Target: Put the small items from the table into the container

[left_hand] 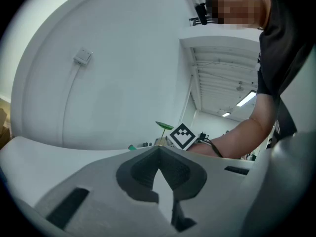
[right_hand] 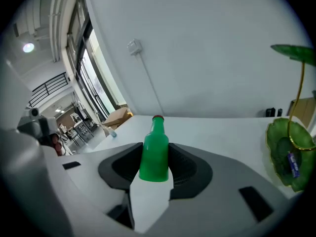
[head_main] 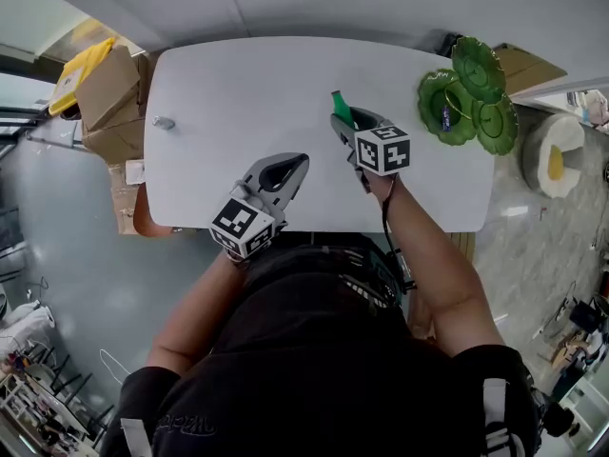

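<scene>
Landmark: the green dish [head_main: 466, 98], three leaf-shaped plates on a thin gold stem, stands at the right end of the white table [head_main: 238, 74].

Right gripper [head_main: 344, 127]: its jaws stand fairly wide and both pads press on the body of a green bottle [right_hand: 154, 154]. It is over the table, left of the dish and apart from it.

Bottle: green with a red cap, clamped at its lower body. Its neck points away from the person along the jaws. It is not in the dish and sits nearer to it than anything else on the table side.

Left gripper [head_main: 297, 163]: its jaws are closed tip to tip with nothing between them. It is farther left of the dish than the right gripper, near the table edge closest to the person.

Small item [head_main: 164, 122]: a pale, shiny piece that lies on the table at the end opposite the dish, well apart from both grippers. It is too small to tell what it is.

Blue item [right_hand: 292, 163]: a little blue thing that lies inside one of the dish's lower plates.

Boxes [head_main: 109, 93]: brown cardboard on the floor past the table end farthest from the dish, with something yellow on top.
</scene>
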Demonstrator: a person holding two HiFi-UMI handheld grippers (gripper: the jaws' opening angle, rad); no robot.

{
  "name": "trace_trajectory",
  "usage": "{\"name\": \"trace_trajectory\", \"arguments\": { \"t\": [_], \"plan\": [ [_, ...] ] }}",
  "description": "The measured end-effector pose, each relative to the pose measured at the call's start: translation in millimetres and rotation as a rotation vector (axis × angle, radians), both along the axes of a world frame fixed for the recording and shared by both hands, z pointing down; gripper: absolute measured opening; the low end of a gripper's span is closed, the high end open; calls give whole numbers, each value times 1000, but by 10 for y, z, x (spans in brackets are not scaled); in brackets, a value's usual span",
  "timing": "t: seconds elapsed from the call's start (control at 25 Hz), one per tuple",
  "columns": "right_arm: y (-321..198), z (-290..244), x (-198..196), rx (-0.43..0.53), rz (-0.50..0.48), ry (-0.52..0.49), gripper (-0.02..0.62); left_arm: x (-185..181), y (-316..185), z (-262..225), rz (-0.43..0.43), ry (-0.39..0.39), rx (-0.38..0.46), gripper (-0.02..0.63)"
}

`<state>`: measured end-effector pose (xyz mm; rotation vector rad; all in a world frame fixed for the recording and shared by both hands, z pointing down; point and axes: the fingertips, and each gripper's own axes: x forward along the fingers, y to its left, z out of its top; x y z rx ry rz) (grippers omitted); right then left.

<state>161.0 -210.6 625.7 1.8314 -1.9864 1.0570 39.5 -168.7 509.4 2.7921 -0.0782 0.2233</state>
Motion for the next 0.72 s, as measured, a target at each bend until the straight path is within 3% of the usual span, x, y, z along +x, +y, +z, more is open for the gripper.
{"name": "trace_trajectory", "arguments": {
  "t": [0.2, 0.4, 0.72],
  "plan": [
    [284, -609, -278, 114, -18, 33, 166, -208, 24, -280, -28, 48, 23, 7],
    [570, -1169, -548, 232, -3, 72, 166, -326, 114, -449, 4, 88, 43, 6],
    [826, -1332, -511, 256, 70, 92, 167, -245, 209, -536, 83, 145, 30, 6]
  ]
}}
